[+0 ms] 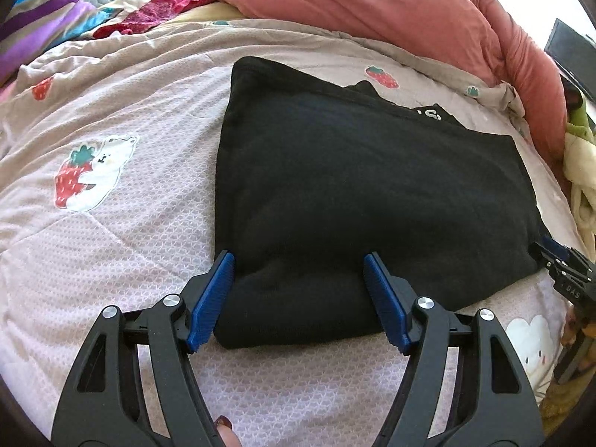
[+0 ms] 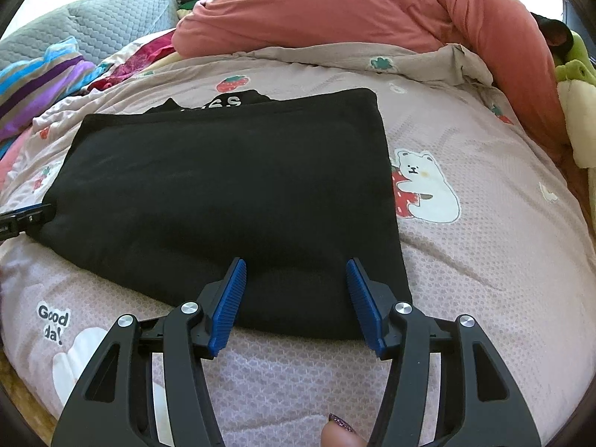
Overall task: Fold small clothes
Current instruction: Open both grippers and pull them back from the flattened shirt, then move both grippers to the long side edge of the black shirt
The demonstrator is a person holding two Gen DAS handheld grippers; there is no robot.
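Black folded garment (image 1: 354,193) is laid flat on the bed's pink quilt (image 1: 111,260). Left gripper (image 1: 300,260) and right gripper (image 2: 296,266) are held agape over its near edge, nothing pinched.

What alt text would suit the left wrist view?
A folded black garment lies on a pink strawberry-print quilt, its near edge between the open blue fingers of the left gripper. A coral duvet is heaped behind.
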